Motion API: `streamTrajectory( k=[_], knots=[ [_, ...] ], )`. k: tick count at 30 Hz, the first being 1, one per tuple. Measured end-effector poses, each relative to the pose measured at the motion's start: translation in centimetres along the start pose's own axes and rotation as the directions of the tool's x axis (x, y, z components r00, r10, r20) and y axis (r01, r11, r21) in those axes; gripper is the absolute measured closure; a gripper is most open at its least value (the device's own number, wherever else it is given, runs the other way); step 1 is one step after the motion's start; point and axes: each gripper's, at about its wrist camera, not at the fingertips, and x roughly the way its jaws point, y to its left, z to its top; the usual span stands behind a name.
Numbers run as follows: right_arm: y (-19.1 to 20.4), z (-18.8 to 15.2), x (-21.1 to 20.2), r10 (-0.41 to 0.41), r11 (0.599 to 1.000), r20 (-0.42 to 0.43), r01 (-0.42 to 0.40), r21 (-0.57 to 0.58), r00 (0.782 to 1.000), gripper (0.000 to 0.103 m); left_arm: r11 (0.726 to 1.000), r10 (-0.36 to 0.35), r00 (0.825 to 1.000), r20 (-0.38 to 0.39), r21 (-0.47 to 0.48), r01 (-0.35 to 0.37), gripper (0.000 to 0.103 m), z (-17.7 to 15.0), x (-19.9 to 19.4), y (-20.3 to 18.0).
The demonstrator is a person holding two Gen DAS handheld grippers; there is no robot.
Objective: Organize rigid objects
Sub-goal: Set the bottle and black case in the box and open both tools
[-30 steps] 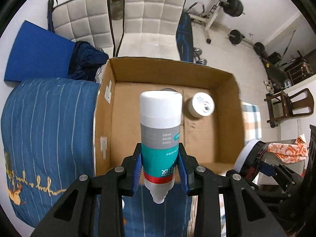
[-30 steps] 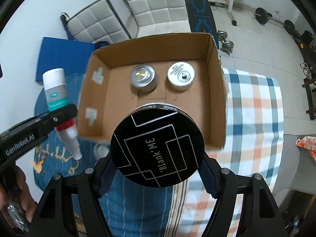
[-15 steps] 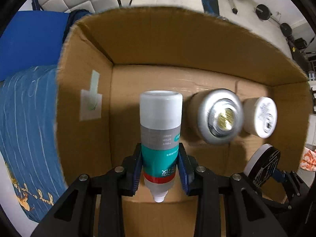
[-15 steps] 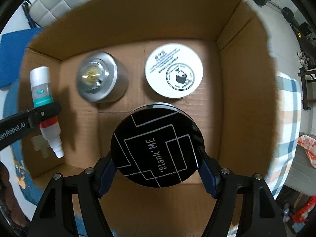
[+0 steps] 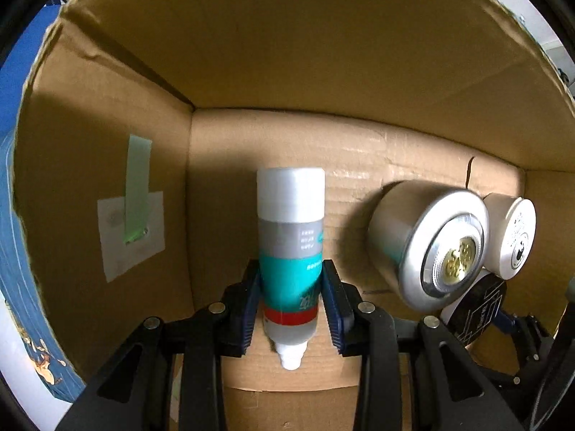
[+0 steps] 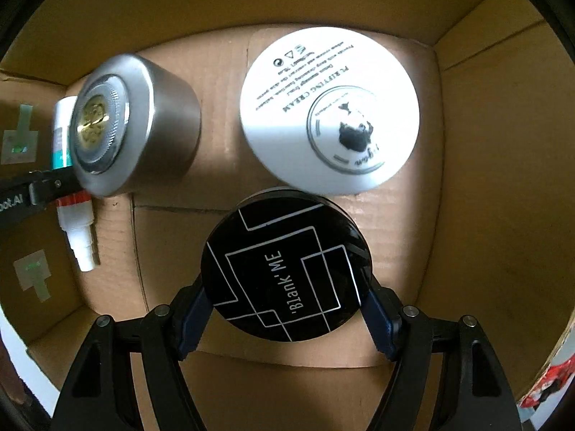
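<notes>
My left gripper [image 5: 290, 301] is shut on a teal, grey and white bottle [image 5: 290, 251], held upside down with its white cap near the floor of the cardboard box [image 5: 107, 82], close to the box's left wall. My right gripper [image 6: 285, 309] is shut on a black round jar [image 6: 285, 273] marked 'Blank' ME, low inside the same box. A silver round tin [image 5: 427, 244] and a white cream jar [image 5: 510, 237] stand on the box floor at the back. The tin [image 6: 133, 125] and the white jar [image 6: 329, 111] lie just beyond the black jar; the bottle [image 6: 72, 201] is at the left.
The box walls [image 6: 503, 143] surround both grippers. White stickers with green tape [image 5: 131, 215] are on the left wall. Blue striped bedding [image 5: 18, 269] shows outside the box at the left. The right gripper and black jar [image 5: 474, 309] show at lower right in the left wrist view.
Both grippers have moved down and forward, deeper into the box, with their objects still held. The tin and the white jar loom larger.
</notes>
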Motion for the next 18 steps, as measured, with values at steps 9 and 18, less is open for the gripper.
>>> streamTrajectory(
  k=[9,18],
  knots=[
    [0.9,0.2,-0.2,-0.011,1.000,-0.030,0.011,-0.014,0.999,0.026,1.000,0.016,0.999,0.039,0.005,-0.016,0.066,-1.1,-3.3,0.1],
    [0.3,-1.4,-3.6,0.041,0.999,0.001,-0.041,-0.002,0.999,0.019,1.000,0.018,0.987,0.163,-0.005,-0.017,0.035,-5.8,-7.5,1.0]
  ],
)
